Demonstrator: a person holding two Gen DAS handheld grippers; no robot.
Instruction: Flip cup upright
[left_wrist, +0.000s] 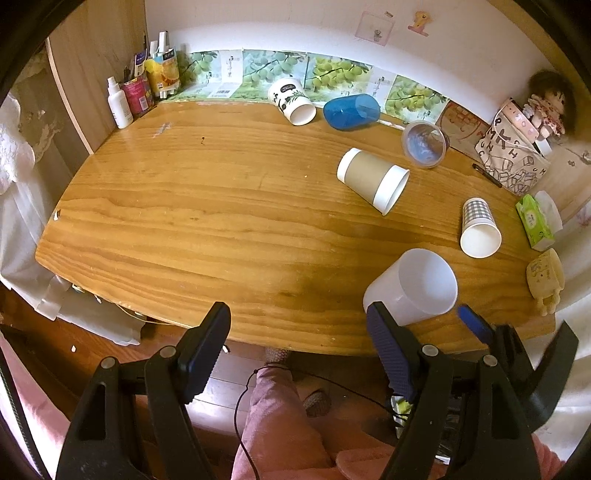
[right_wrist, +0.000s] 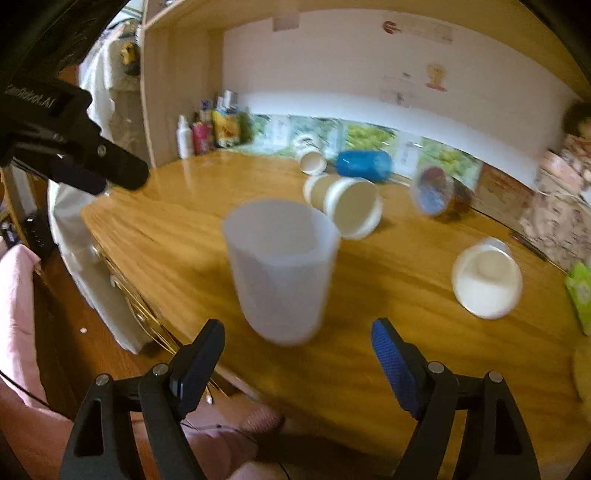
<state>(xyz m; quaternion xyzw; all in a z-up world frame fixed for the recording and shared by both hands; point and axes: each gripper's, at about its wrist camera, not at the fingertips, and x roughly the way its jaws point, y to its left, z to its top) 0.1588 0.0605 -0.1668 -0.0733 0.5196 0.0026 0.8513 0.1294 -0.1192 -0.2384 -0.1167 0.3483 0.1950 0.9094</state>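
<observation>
A translucent white plastic cup (right_wrist: 280, 273) stands upright near the table's front edge, just ahead of my open right gripper (right_wrist: 299, 350); the jaws stand wide apart and do not touch it. In the left wrist view the same cup (left_wrist: 413, 284) shows by the front edge, with the right gripper's blue pads (left_wrist: 476, 325) just behind it. My left gripper (left_wrist: 299, 328) is open and empty, held off the front edge over the floor. The right wrist view is blurred.
Several other cups lie on their sides on the wooden table (left_wrist: 207, 206): a brown-banded paper cup (left_wrist: 373, 179), a checked cup (left_wrist: 478, 227), a blue cup (left_wrist: 351, 110), a printed white cup (left_wrist: 291, 99), a clear tub (left_wrist: 424, 142). Bottles (left_wrist: 120, 101) stand back left; a bag (left_wrist: 513, 155) and tissue pack (left_wrist: 535, 221) at right.
</observation>
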